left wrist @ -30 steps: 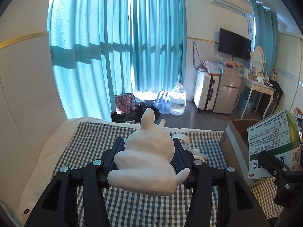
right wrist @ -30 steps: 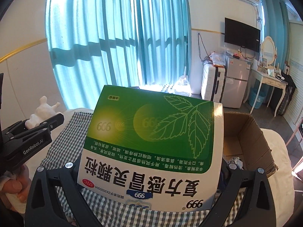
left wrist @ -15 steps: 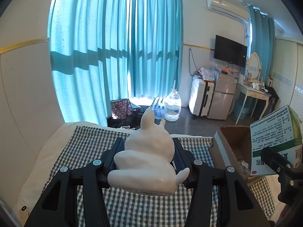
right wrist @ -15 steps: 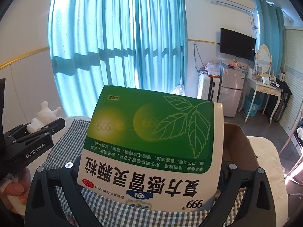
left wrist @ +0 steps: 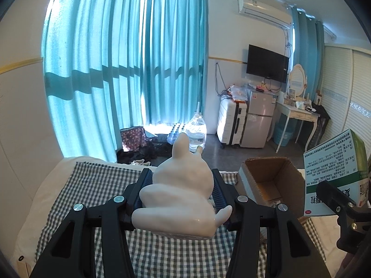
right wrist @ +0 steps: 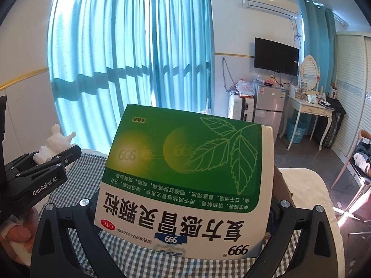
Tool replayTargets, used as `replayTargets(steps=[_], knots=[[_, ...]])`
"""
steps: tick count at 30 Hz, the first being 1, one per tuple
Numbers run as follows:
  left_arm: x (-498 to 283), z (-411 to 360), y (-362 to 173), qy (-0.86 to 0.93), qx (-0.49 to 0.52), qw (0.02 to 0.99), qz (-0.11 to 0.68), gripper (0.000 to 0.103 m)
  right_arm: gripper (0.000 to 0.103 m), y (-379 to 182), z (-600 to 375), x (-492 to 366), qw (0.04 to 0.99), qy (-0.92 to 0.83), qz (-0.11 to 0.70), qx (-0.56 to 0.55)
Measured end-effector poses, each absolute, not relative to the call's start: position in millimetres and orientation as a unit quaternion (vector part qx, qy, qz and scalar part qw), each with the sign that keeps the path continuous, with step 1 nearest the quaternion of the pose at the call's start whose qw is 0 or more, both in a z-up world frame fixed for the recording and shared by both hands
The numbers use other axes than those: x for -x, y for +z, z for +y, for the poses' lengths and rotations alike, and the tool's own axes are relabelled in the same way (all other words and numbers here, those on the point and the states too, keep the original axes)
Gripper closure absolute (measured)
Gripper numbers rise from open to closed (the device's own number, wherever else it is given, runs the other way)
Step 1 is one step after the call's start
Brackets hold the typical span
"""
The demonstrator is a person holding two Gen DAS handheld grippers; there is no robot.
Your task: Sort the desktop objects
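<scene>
The left gripper [left wrist: 182, 185] is clamped on a white rabbit figurine [left wrist: 183, 194], its ribbed pads pressing the figure's two flanks and holding it above the green-and-white checked cloth [left wrist: 97, 185]. The right gripper [right wrist: 185, 208] grasps a green-and-white medicine box [right wrist: 185, 173] between its two fingers, the box lying flat-face up with its printing upside down to the camera. In the left wrist view that box shows at the right edge, just right of an open cardboard box [left wrist: 271, 176] that stands on the far right of the cloth, its flaps up. Beyond the covered surface, teal curtains [left wrist: 125, 69] hang at the far wall; a large water bottle [left wrist: 197, 131] stands on the floor below them, with a white suitcase [left wrist: 231, 122] and small fridge [left wrist: 259, 120] to the right.
</scene>
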State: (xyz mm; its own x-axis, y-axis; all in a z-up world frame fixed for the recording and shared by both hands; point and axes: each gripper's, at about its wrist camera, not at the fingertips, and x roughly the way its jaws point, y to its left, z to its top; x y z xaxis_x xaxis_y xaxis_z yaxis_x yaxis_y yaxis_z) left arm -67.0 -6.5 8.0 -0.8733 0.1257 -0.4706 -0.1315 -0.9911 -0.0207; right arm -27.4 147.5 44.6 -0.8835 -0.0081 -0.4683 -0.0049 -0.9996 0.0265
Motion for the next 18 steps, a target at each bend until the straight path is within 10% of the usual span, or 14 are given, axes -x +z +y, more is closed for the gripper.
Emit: replayTargets(steps=[18], knots=[[72.7,78.9,7.1,0.961,0.243,0.125,0.032,0.051,0.005,47.2,229.8,14.9,-0.054,-0.969,-0.033,-0.237]])
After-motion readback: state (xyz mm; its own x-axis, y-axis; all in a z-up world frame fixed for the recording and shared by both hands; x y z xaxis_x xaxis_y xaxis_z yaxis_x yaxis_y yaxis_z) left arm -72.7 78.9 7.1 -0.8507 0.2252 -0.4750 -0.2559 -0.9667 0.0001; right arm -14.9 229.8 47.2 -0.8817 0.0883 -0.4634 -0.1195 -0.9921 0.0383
